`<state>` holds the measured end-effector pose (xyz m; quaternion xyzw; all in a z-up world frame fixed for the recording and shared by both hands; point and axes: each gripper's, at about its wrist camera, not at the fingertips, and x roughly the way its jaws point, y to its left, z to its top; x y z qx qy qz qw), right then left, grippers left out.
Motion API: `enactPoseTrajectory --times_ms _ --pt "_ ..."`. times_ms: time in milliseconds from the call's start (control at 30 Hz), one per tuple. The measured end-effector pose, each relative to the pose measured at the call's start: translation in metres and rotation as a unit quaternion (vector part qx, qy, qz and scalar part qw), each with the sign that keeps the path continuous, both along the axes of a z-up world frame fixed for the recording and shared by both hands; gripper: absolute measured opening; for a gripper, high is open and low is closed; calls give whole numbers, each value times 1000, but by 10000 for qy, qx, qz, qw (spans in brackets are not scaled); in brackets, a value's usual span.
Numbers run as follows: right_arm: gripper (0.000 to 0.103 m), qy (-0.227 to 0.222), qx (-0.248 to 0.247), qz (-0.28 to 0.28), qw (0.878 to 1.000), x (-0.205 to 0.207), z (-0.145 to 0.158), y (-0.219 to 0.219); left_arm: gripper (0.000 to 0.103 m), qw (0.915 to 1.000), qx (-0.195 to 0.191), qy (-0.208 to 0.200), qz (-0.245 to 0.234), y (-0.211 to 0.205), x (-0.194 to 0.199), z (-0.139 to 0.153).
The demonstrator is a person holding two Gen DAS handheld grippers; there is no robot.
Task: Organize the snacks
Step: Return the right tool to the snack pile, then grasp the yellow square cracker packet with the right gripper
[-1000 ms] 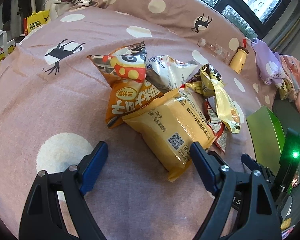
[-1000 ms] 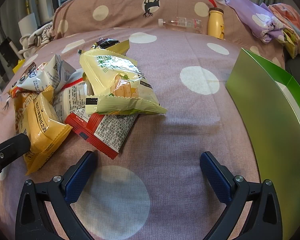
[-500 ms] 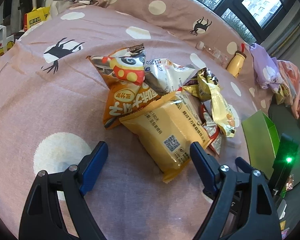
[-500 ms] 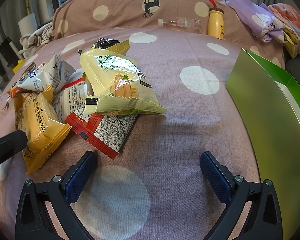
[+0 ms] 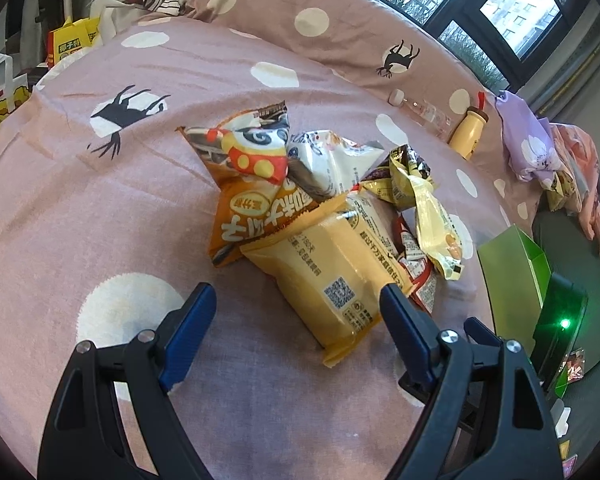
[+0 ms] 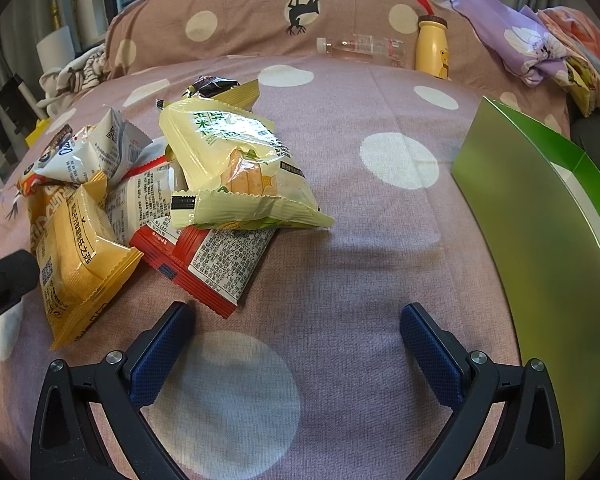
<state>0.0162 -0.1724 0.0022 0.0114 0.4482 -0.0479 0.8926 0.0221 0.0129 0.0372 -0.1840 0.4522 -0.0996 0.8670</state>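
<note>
The left gripper (image 5: 298, 306) has drawn back from the yellow packet (image 5: 332, 280); both grippers' jaws gape wide, empty.

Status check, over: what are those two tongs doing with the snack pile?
Both tongs open, empty. Snack pile untouched on bedspread; green box waiting right. Nothing blocking.

Left gripper (image 5: 298, 300): is pulling back and up from the snack pile, jaws spread as before.
Yellow snack packet (image 5: 328, 272): is sitting slightly higher and further off in the left wrist view.
Green box (image 5: 512, 272): is sliding further into that view.
Left gripper tip (image 6: 4, 280): is edging outward at the frame edge.
</note>
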Motion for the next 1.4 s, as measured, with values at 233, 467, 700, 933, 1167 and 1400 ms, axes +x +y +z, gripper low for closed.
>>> enactPoseTrajectory --times_ms 233,467,700,933,1167,1400 --pt "102 0 -2 -1 10000 0 0 0 84 9997 -122 41 -188 -9 5 0" --pt "103 24 -12 -32 10000 4 0 1 84 9996 -246 103 -20 6 6 6" --pt "102 79 678 380 9969 -2 19 -7 84 9998 -147 -77 -62 9 5 16" --pt "103 -575 1356 799 9859 1 81 -7 83 9996 -236 -170 -63 14 9 24" --pt "88 -256 1964 1248 9722 37 76 16 77 9993 -219 21 -309 3 14 15" --pt "84 341 2223 1733 9589 57 38 50 59 9983 -26 368 -462 -7 18 -3"
